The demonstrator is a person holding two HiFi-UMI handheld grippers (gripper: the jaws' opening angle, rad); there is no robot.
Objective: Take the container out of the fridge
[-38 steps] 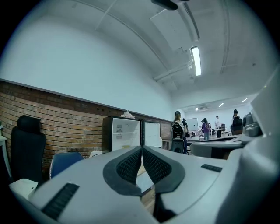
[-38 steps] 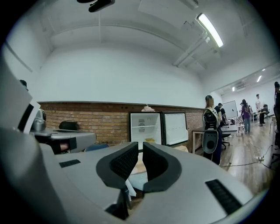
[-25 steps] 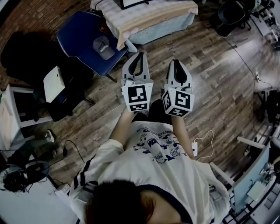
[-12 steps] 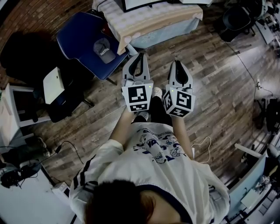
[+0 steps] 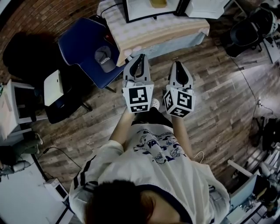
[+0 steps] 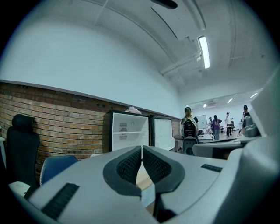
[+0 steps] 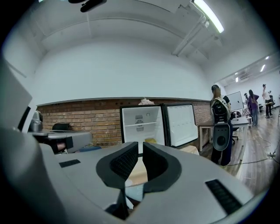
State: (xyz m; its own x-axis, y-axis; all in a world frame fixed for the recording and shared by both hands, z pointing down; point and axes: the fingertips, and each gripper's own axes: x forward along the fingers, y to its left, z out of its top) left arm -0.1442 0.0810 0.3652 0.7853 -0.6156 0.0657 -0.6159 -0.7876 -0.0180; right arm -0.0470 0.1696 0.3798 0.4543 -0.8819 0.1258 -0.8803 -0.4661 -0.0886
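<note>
A small white fridge (image 7: 142, 124) stands with its door (image 7: 180, 124) swung open to the right, on a cloth-covered table (image 5: 153, 30). A yellow container (image 7: 150, 141) sits on the fridge's lower shelf, and the same yellow container (image 5: 158, 3) shows at the top edge of the head view. My left gripper (image 5: 141, 56) and right gripper (image 5: 177, 62) are held side by side in front of me, short of the table. Both point at the fridge, jaws together, nothing between them. In the left gripper view the fridge (image 6: 127, 133) is far ahead, above the left gripper (image 6: 142, 148).
A blue chair (image 5: 83, 41) with a cap (image 5: 104, 54) on its seat stands left of the table, beside a black chair (image 5: 26, 54) and a white shelf unit (image 5: 13, 109). A person (image 7: 218, 127) stands right of the fridge, with others far back. The floor is wood plank.
I have walked toward the table: the table and chair have slid down the head view and the fridge has come into sight at the top. Both grippers keep the same pose.
</note>
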